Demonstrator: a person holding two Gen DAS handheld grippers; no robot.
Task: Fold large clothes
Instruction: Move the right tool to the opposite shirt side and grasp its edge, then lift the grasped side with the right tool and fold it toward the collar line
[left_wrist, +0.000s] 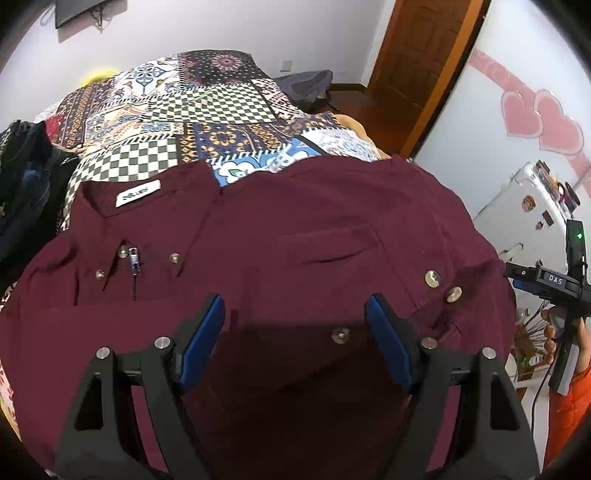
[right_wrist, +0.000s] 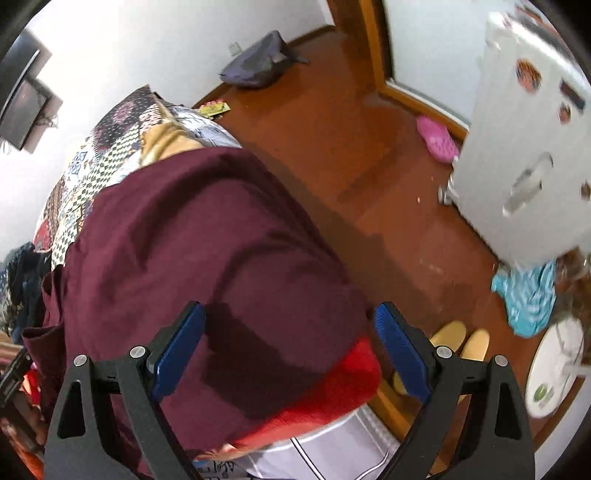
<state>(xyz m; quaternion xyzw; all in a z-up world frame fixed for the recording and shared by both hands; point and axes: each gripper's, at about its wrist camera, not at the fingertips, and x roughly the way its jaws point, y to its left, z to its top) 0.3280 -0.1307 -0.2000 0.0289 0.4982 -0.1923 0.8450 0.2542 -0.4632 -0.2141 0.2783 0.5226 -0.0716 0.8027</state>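
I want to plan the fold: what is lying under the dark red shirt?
The maroon shirt lies on a patchwork bedcover; a red cloth shows beneath its edge. Anything further under it is covered.

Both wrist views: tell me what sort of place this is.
Probably a lived-in bedroom at home: a maroon shirt lies on a bed with a patchwork bedspread, a white fridge with magnets stands nearby, and a pink slipper sits on the floor.

The left wrist view looks down from close above the maroon button-up shirt toward the patchwork-covered bed. The right wrist view faces the same shirt's edge and red-brown floor; both share the white refrigerator.
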